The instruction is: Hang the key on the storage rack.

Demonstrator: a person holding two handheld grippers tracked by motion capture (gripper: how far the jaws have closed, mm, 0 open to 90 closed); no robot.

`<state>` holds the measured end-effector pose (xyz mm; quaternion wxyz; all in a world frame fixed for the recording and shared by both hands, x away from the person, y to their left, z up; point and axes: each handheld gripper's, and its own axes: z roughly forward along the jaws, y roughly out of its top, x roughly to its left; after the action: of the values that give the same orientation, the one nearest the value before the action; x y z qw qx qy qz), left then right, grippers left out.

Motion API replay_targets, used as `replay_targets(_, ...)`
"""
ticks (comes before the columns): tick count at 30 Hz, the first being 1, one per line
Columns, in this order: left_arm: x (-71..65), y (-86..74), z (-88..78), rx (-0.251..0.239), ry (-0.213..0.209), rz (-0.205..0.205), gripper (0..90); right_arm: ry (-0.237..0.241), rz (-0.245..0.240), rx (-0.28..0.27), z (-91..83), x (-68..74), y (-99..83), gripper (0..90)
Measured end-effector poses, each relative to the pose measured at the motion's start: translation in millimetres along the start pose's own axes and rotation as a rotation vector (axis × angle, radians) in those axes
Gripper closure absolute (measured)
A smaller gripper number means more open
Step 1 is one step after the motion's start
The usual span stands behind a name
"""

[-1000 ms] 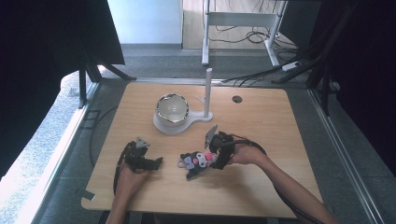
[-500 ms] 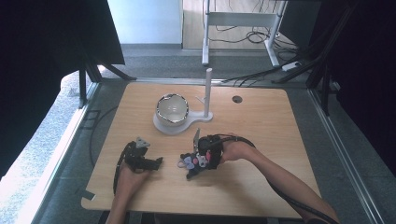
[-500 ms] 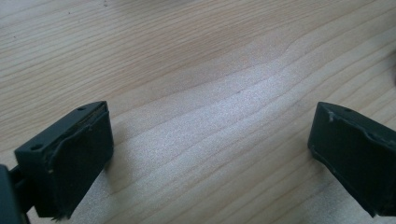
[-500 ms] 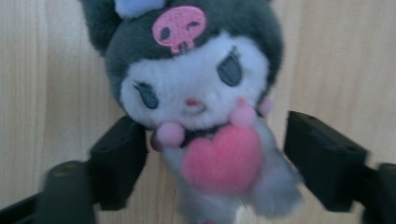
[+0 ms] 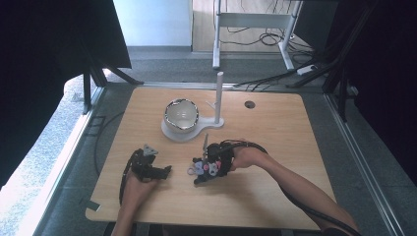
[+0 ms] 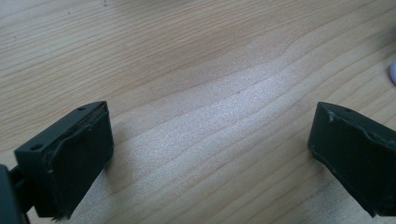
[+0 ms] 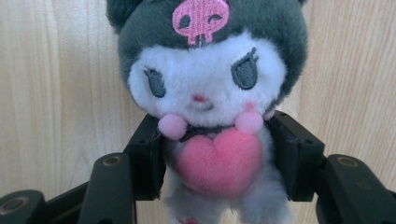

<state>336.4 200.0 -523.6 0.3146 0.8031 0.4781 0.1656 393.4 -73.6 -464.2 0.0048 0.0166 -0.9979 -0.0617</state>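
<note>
Contact is now seen between the right tongs (image 7: 219,158) and the plush toy (image 7: 205,98), whose body is clamped low over the counter (image 5: 275,128) where half a second ago it was only approached, while the left tongs (image 6: 210,154) are held apart, empty.

Light wood-grain rectangular table (image 5: 295,128), rounded corners, small dark round hole (image 5: 250,104) far right of centre. Far centre: white flat stand base with upright white post (image 5: 219,96), metallic bowl (image 5: 181,114) on its left part. Near centre: grey-white plush doll (image 5: 202,168) on the tabletop.
</note>
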Motion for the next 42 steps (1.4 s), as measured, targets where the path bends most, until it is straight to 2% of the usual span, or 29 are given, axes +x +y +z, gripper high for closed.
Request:
replay_targets(7, 0.1, 0.0, 0.0, 0.001, 0.0, 0.001, 0.0, 0.009, 0.045, -0.044, -17.1, -3.1, -9.2, 43.3)
replay_targets(17, 0.3, 0.1, -0.1, 0.001, 0.0, 0.004, 0.1, 0.006, 0.078, -0.081, -37.6, -8.9, -24.0, 43.2)
replay_targets(20, 0.4, 0.1, -0.1, 0.001, 0.002, 0.005, 0.1, 0.005, 0.113, -0.097, -47.0, -12.3, -31.9, 43.2)
replay_targets(39, 0.3, 0.1, -0.1, 0.001, 0.001, 0.005, 0.0, -0.053, 0.219, -0.119, -87.9, -30.5, -70.9, 43.2)
replay_targets(42, 0.3, 0.1, -0.1, 0.001, 0.001, 0.005, 0.0, -0.065, 0.249, -0.122, -96.1, -35.6, -79.5, 43.2)
